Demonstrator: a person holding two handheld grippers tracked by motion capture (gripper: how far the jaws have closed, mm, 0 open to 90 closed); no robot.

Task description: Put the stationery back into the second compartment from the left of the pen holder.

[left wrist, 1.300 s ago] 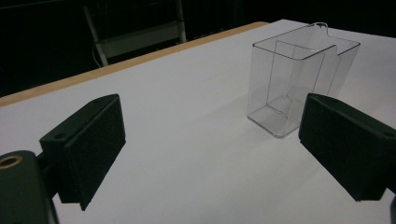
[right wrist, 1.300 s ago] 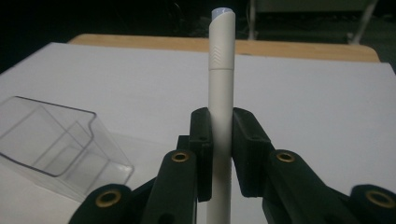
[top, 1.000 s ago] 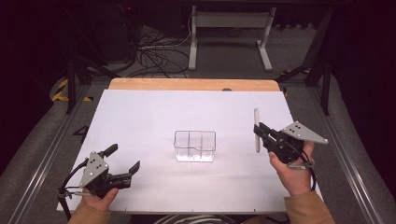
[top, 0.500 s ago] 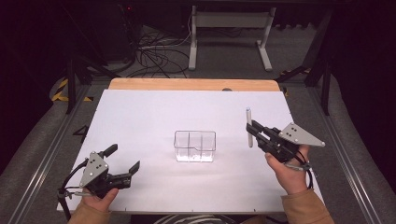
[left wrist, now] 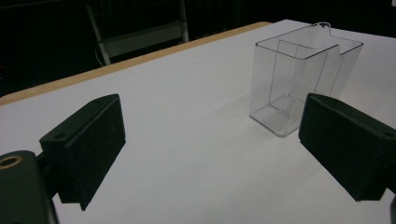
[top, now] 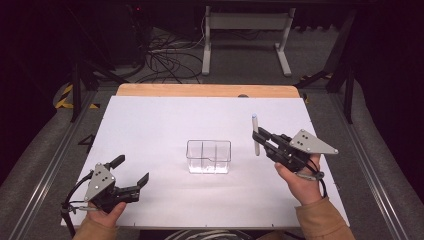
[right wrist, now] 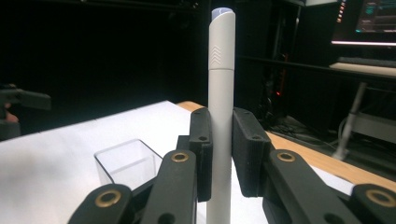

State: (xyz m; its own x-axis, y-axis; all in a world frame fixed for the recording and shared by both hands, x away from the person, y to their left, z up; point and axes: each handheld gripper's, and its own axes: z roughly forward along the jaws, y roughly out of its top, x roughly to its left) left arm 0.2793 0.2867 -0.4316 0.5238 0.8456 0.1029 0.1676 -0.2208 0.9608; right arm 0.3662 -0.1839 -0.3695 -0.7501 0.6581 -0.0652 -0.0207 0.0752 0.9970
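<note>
Two grippers were in my hands over the white table [top: 150,125], and a clear plastic holder [top: 208,156] with compartments stood near the middle of it, empty as far as I could tell. My left gripper [top: 131,175] rested at the near left, its jaws spread wide with nothing between them, and the holder stood off to its right. My right gripper [top: 258,139] was clenched on a white pen [right wrist: 221,93], which stood upright between the pads, its capped tip pointing up, just right of the holder and above the table. I judged that I was carrying the pen to the holder. The next move called for bringing the pen leftward over one compartment, keeping it upright, lowering it inside and only then easing the jaws apart, so the light holder would not tip.
</note>
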